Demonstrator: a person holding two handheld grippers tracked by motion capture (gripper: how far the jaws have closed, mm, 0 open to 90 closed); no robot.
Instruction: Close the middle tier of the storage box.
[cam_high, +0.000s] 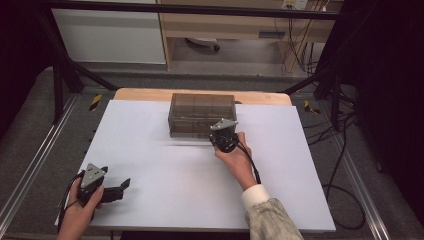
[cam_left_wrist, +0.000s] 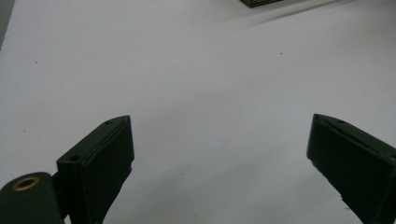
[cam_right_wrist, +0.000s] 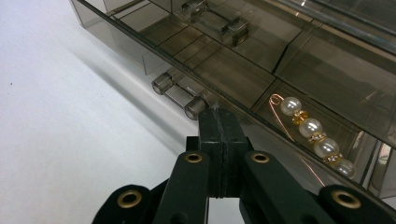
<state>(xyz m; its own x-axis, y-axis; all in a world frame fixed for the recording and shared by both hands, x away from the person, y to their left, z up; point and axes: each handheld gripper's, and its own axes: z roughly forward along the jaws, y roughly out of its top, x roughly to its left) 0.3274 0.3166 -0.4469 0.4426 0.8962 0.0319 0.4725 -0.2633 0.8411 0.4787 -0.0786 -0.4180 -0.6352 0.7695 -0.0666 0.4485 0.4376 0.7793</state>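
The table (cam_high: 150, 150), covered in a white sheet, is carrying 1 large thing: a smoky see-through drawer box (cam_high: 202, 115) sitting at its far middle edge. Everything else is best placed against that box.

The right gripper (cam_high: 223, 136) is resting right at the front face of the box, low down, with the person's right hand (cam_high: 235, 160) reaching in behind it. In the right gripper view, its 2 jaws are pressed flat together with nothing between them, and their joined tip (cam_right_wrist: 218, 122) is sitting just beside a small clear drawer handle (cam_right_wrist: 180, 94) on the bottom row, close to or touching the drawer front; I cannot tell which. A second handle (cam_right_wrist: 219, 21) is showing on the row above.

The left gripper (cam_high: 107, 189) is lying well away from the box, near the front left corner of the table, with its 2 jaws spread wide over bare white sheet, as the left gripper view (cam_left_wrist: 219, 154) is showing.

Inside the bottom drawer just beside the right gripper's tip, a gold pin strung with 4 pearl beads (cam_right_wrist: 312, 134) is lying on its side.

As for progress, the drawers all seem closed or nearly so, and the pearl pin is sitting inside. Judging by this, the work on that drawer is either only starting or just finishing; a pull on the handle would call for the jaws to part first.
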